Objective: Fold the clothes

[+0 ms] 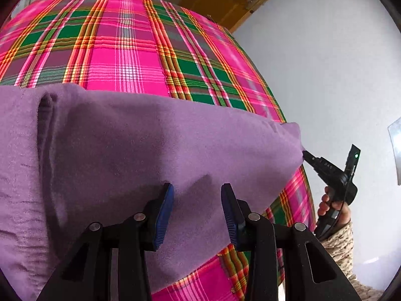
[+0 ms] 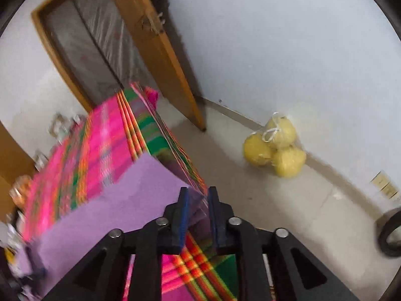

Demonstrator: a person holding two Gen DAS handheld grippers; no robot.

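The soft lilac fleece garment (image 1: 130, 145) looks light, limp and a little grippy, so it is best taken by corners and hems. It is plain, matte and already doubled, lying across the near part of the pink-and-green plaid covered bed (image 1: 130, 50) and reaching its right edge. The left gripper (image 1: 198, 210) hovers above it, fingers apart. The right gripper (image 2: 198, 210) has the garment's corner between its fingers; whether they pinch it I cannot tell.
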